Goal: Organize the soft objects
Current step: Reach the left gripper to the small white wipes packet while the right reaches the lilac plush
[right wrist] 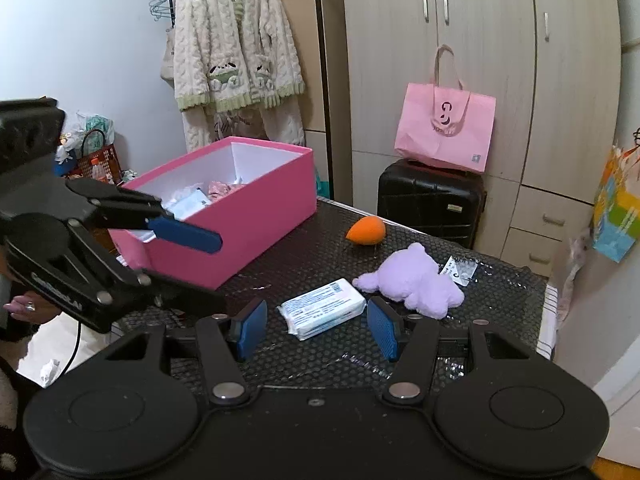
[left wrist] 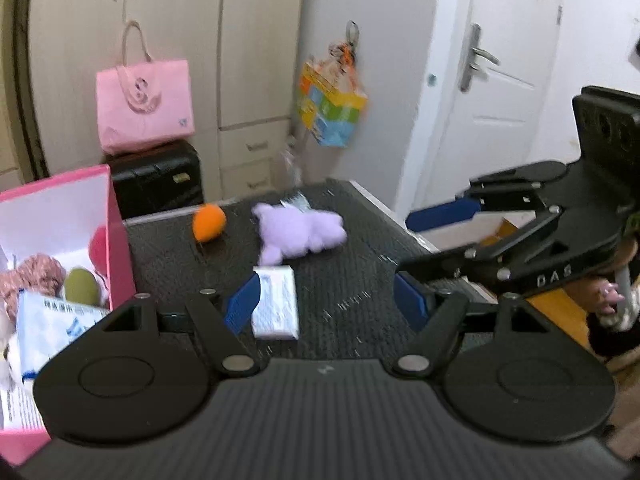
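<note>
My right gripper [right wrist: 316,330] and left gripper [left wrist: 326,304] gape wide, both empty; pack [right wrist: 322,309] at 12 may slip on closing.

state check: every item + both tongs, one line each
left tongs: open, empty
right tongs: open, empty
tissue pack: flat on table, ungrasped
purple plush: lying on table
orange sponge: on table
pink box: open, partly filled
</note>
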`<state>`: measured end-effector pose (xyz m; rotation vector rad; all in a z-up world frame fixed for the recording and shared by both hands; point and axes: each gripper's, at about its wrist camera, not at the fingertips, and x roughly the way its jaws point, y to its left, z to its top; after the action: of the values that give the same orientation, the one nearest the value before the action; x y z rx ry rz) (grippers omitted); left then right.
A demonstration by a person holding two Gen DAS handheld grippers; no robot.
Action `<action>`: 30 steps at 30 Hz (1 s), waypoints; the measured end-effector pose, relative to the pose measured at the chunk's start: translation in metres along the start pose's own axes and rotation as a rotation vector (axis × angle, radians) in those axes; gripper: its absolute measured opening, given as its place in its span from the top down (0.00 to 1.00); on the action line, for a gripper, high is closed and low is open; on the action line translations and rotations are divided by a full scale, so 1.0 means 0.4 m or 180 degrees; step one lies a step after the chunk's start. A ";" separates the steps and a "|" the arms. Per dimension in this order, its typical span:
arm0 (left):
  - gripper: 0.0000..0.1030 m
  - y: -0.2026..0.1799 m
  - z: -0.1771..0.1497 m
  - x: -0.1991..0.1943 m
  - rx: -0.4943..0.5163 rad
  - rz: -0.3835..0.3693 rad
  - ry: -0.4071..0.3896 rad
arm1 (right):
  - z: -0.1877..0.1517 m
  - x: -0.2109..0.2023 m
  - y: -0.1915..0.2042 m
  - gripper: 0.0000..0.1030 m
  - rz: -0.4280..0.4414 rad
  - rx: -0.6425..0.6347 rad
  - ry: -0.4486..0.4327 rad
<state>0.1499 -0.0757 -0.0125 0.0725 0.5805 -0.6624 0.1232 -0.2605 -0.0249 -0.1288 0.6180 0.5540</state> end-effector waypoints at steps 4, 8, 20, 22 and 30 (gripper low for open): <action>0.29 0.000 -0.001 0.059 -0.0037 0.0139 0.0007 | 0.016 0.046 -0.046 0.40 0.0119 0.0022 -0.0011; 0.29 -0.001 -0.012 0.124 -0.0059 0.0259 0.0068 | 0.025 0.104 -0.082 0.40 0.0178 0.0019 0.0056; 0.29 0.005 -0.073 0.235 -0.0178 0.0642 0.0102 | 0.061 0.241 -0.158 0.40 0.0309 -0.0142 0.0121; 0.29 0.002 -0.082 0.253 -0.0173 0.0685 0.0115 | 0.071 0.263 -0.161 0.40 0.0344 -0.0198 0.0145; 0.30 0.018 -0.098 0.316 -0.0137 0.0986 0.0179 | 0.103 0.355 -0.157 0.40 0.0335 -0.0425 0.0297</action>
<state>0.2157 -0.1312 -0.1133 0.1381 0.6220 -0.3476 0.2736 -0.2380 -0.0770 -0.2502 0.6812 0.6943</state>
